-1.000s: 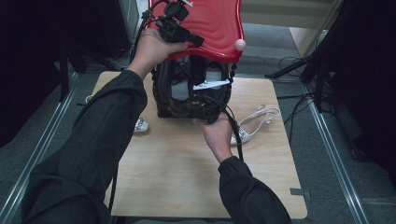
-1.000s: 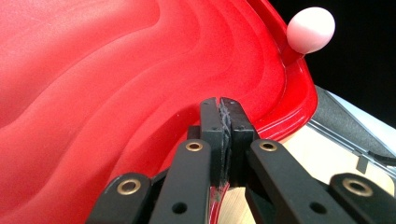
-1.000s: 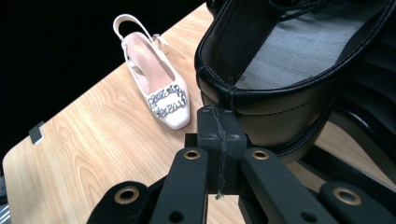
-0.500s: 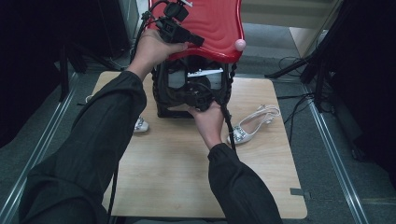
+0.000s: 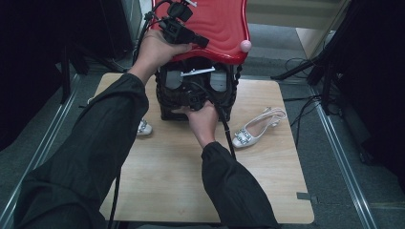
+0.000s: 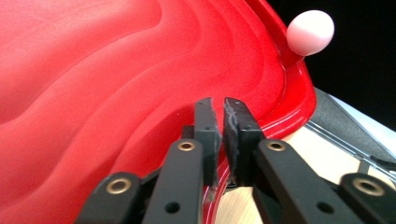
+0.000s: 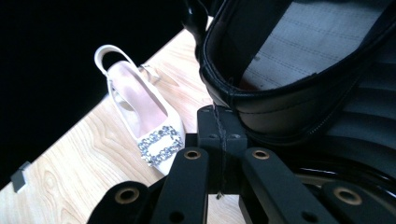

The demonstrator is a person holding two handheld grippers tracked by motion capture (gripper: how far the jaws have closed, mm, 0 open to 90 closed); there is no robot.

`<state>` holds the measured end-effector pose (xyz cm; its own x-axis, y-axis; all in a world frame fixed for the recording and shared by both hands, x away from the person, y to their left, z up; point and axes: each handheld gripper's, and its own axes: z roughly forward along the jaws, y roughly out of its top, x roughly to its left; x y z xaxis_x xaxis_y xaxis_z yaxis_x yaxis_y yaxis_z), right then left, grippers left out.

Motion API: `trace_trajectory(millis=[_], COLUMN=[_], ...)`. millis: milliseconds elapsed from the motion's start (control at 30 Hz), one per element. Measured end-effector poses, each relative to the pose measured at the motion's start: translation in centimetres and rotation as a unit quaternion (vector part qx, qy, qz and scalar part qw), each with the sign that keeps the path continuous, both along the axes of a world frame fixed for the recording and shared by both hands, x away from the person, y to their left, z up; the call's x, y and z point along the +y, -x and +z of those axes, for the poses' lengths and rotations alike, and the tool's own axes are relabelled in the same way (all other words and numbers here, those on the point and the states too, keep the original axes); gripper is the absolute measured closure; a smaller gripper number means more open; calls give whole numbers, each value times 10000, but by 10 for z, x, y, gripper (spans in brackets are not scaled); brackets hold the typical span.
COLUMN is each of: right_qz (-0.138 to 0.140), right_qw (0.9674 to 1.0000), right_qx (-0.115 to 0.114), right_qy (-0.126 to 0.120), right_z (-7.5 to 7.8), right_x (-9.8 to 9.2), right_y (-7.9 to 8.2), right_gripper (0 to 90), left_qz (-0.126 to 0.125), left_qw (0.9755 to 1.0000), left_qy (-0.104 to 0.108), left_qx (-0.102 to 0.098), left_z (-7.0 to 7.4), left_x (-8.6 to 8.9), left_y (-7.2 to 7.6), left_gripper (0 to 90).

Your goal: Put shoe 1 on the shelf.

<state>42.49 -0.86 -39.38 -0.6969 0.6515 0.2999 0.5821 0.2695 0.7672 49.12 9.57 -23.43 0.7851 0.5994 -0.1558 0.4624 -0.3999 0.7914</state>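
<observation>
Red lid (image 5: 219, 24) is up, its rim between the pads of the left tool (image 6: 219, 105). Those jaws have just been easing apart and stand at a sliver, the pads apparently pressing the rim. The black box (image 5: 224, 107) sits at the middle of the counter's (image 5: 267, 191) far edge, open, with black shoes (image 7: 299, 93) inside. The right tool (image 7: 219, 116) is closed, its tips against one shoe's rim; I cannot tell whether any of the rim is pinched. One white shoe (image 7: 149, 121) lies near the right edge, another (image 5: 143, 128) near the left, both outside the box.

So opening looks done; the handling of shoes at the box mouth looks under way, and the white pair is untouched.

Against the earlier frame, the right hand has slid from the box's right front toward its middle, and the white tag (image 5: 196, 72) sits higher. The left hand and lid are unchanged.
</observation>
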Motion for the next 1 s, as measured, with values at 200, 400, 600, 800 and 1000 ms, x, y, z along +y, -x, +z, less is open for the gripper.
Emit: trace_trajectory(millis=[200, 400, 600, 800, 1000], right_qz=[67, 198, 319, 278, 417], right_qw=[9997, 9994, 9987, 9982, 9984], right_qx=[20, -139, -65, -48, -225], right_qy=[-244, -235, -393, -527, -316], right_z=[-1, 1, 4, 1, -3], right_x=[-12, -28, -47, -64, -72], right_y=[11, 28, 43, 56, 71], right_gripper=[900, 827, 666, 542, 523], left_qz=[132, -30, -131, -246, -337], left_qw=[9999, 9998, 9994, 9993, 9989], left_qy=[-1, 12, -35, -130, -93], left_qx=[57, 171, 307, 267, 299], left_z=[6, 17, 20, 20, 15], left_x=[2, 6, 12, 16, 25], left_y=[3, 17, 31, 50, 65], left_gripper=[788, 660, 563, 509, 476])
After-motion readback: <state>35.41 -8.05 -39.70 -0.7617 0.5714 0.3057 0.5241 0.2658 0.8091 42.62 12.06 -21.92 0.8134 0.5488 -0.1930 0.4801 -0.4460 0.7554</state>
